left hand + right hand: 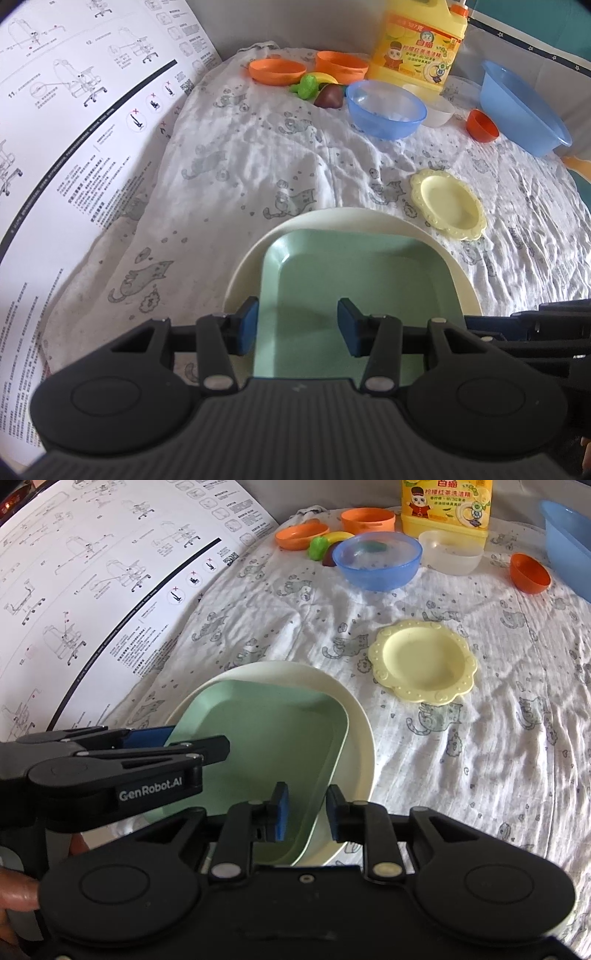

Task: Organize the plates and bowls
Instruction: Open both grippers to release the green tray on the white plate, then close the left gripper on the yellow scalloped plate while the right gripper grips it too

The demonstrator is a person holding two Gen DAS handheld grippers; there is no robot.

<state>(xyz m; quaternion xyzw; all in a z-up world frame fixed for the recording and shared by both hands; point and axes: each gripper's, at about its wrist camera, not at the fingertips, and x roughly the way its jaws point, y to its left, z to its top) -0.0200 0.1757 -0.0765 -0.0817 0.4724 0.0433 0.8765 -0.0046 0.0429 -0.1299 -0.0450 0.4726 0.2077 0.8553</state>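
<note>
A square green plate [354,295] [266,746] lies inside a round cream plate [436,251] [354,716] on the cat-print cloth. My left gripper [297,326] is open over the green plate's near part, its jaws wide apart; it also shows in the right wrist view [147,738] at the plate's left edge. My right gripper [306,812] is partly open with the green plate's right rim between its blue pads [281,812], not closed on it. A small scalloped yellow plate [448,203] [423,661] lies to the right.
At the back stand a blue bowl [386,107] [376,559], a clear bowl [448,552], two orange dishes [277,70] [341,64], toy fruit [314,88], a small orange cup [482,125] [530,572], a blue basin [524,107] and a yellow detergent jug [417,40]. An instruction sheet [74,129] lies left.
</note>
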